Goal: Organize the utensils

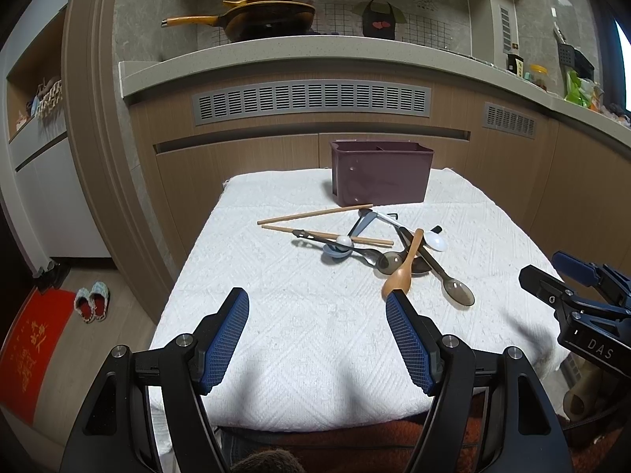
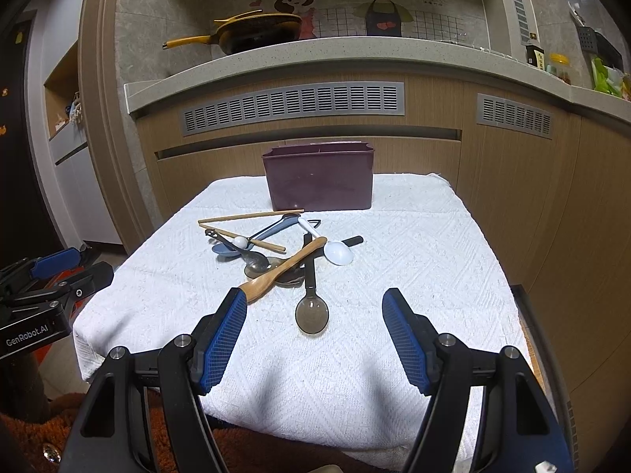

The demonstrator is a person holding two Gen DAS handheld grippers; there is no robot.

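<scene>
Both the left gripper (image 1: 317, 303) and right gripper (image 2: 314, 303) are hanging spread apart, empty, over quilted white cloth (image 2: 414, 244); tangled spoons (image 2: 311, 311), chopsticks (image 2: 248, 216) are lying before the maroon plastic holder (image 2: 319, 185).

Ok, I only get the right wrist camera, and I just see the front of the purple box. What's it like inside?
Observer: In the left wrist view the top of the purple box shows a thin wall across the opening, which splits it into two compartments.
Operator: And is my other gripper holding a spoon?
Observer: No. The left gripper is open above the white cloth, and there is nothing between its fingers.
Operator: Is there anything on the floor over there?
Observer: Yes, a pair of slippers sits on the floor left of the table.
</scene>
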